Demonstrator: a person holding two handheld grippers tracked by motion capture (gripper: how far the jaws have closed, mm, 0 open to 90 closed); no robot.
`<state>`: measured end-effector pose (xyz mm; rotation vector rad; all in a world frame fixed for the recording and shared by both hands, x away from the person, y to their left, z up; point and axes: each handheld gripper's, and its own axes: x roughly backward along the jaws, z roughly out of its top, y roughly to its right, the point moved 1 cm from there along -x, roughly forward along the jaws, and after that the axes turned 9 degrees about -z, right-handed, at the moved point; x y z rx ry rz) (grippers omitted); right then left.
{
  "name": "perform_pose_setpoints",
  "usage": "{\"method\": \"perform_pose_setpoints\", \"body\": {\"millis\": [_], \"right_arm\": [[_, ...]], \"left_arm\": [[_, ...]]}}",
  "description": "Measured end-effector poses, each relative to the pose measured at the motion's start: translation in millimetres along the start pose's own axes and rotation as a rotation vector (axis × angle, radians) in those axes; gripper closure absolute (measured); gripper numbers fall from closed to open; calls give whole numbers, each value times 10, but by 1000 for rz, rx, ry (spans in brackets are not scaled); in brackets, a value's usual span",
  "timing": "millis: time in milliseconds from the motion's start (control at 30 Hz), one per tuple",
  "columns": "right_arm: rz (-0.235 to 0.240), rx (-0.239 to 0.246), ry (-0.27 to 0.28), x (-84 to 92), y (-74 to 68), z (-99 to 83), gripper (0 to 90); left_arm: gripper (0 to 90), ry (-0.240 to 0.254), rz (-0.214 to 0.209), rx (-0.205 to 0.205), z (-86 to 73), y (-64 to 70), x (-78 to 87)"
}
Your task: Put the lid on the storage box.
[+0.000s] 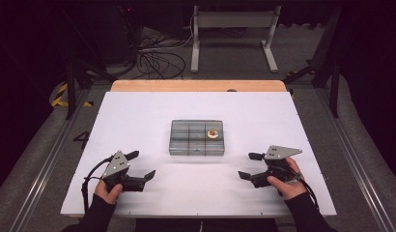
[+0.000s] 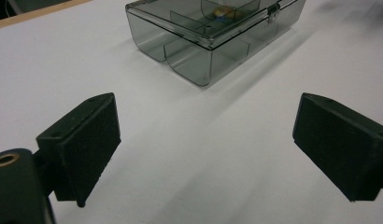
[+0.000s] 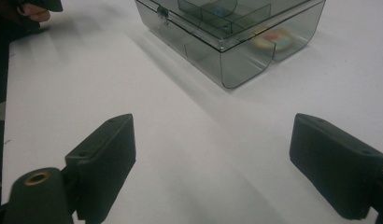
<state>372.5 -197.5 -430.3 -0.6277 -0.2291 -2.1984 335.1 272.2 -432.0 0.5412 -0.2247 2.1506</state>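
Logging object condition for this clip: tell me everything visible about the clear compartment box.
The compartment box is smoky, see-through plastic, rectangular with rounded lower corners, split by inner dividers into a grid of cells. Its lid is shut, with a small metal latch on one long side. It lies flat mid-table on the white surface. One cell holds a small round, colourful item. Nothing touches the box; both grippers are apart from it.

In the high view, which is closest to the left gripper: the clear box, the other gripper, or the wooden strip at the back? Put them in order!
From the left gripper:
1. Clear box, middle of the table.
2. Right gripper, across on the right side.
3. Wooden strip, along the table's far edge.
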Motion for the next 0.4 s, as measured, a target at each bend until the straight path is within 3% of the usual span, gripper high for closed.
{"method": "perform_pose_setpoints", "body": {"millis": [400], "right_arm": [[-24,-20,-4,-15,33,-73,155]], "left_arm": [[67,12,-12,79,-6,-86,-22]]}}
